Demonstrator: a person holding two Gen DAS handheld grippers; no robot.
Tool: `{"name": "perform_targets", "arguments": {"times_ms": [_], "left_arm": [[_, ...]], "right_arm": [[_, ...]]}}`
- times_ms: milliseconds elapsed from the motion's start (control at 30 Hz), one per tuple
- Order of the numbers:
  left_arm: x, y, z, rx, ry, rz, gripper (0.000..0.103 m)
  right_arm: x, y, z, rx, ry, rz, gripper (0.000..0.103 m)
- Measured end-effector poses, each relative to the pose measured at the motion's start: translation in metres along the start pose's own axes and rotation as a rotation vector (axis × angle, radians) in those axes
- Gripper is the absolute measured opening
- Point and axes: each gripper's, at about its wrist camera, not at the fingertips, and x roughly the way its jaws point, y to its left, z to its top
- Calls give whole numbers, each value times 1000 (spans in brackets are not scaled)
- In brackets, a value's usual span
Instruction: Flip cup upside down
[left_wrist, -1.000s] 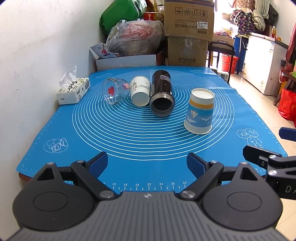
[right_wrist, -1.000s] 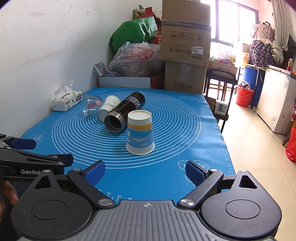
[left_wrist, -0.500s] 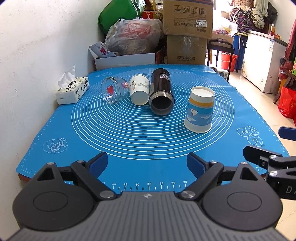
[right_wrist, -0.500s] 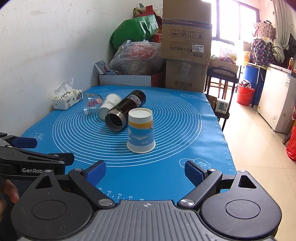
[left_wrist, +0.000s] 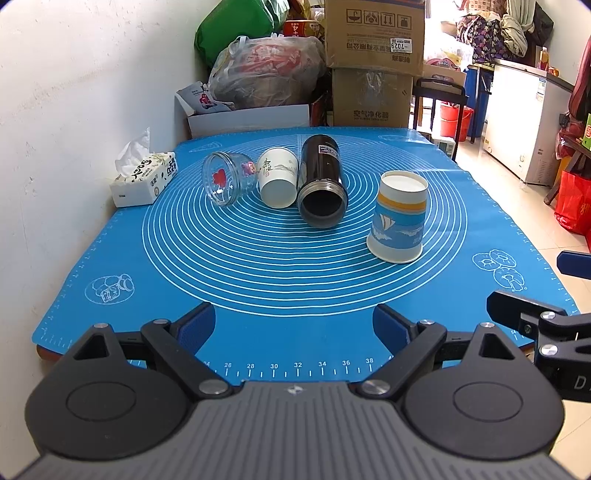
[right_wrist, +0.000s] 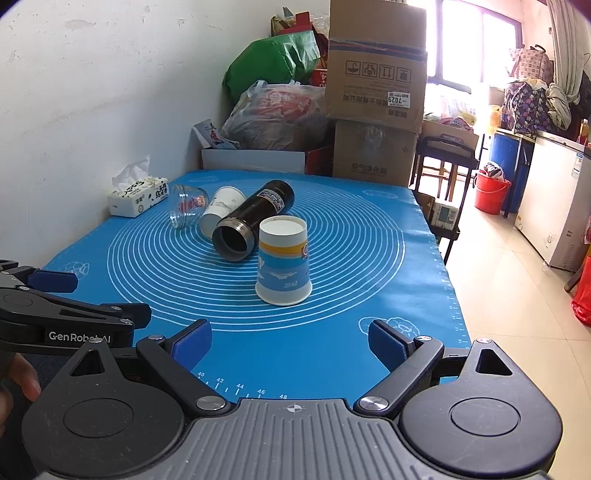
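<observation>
I see the paper cup (left_wrist: 398, 218) (right_wrist: 283, 260) with the blue sea and the little boat on it, and it stands upside down, with its wide rim flat on the blue mat (left_wrist: 258, 280) (right_wrist: 351, 236) and its white bottom facing up. It is on the right side of the white rings on the mat. Just beside it, to its left, a black bottle (left_wrist: 322, 181) (right_wrist: 255, 218) lies on its side with its open mouth toward me. Next to the bottle lies a white paper cup (left_wrist: 277, 178) (right_wrist: 219, 208), also on its side, and next to that a small glass jar (left_wrist: 227, 178) (right_wrist: 185, 206) with a red shape on it, tipped over too. A tissue box (left_wrist: 144, 179) (right_wrist: 137, 195) sits near the wall on the far left of the worktop. Behind the worktop I see big brown boxes (left_wrist: 373, 62) (right_wrist: 376, 99) stacked up, a green bag (left_wrist: 240, 31) (right_wrist: 273, 64) and a full clear plastic bag (left_wrist: 269, 70) (right_wrist: 277, 110). My left gripper (left_wrist: 293, 328) is at the near edge of the mat, with its blue pads spread wide and nothing between them. My right gripper (right_wrist: 290, 345) is at the near edge too, well apart from the cup, and it is also spread wide with nothing in it. In the right view I can see the left gripper off to the side and a bit of a hand (right_wrist: 20, 380) holding it.
</observation>
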Motion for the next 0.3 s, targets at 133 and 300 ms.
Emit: {"name": "perform_targets", "arguments": {"times_ms": [133,300], "left_arm": [[0,-1,0,4,0,1,92],[0,-1,0,5,-1,3,92]], "right_arm": [[0,0,0,0,-2,-1,93],[-1,0,0,0,-2,0,93]]}}
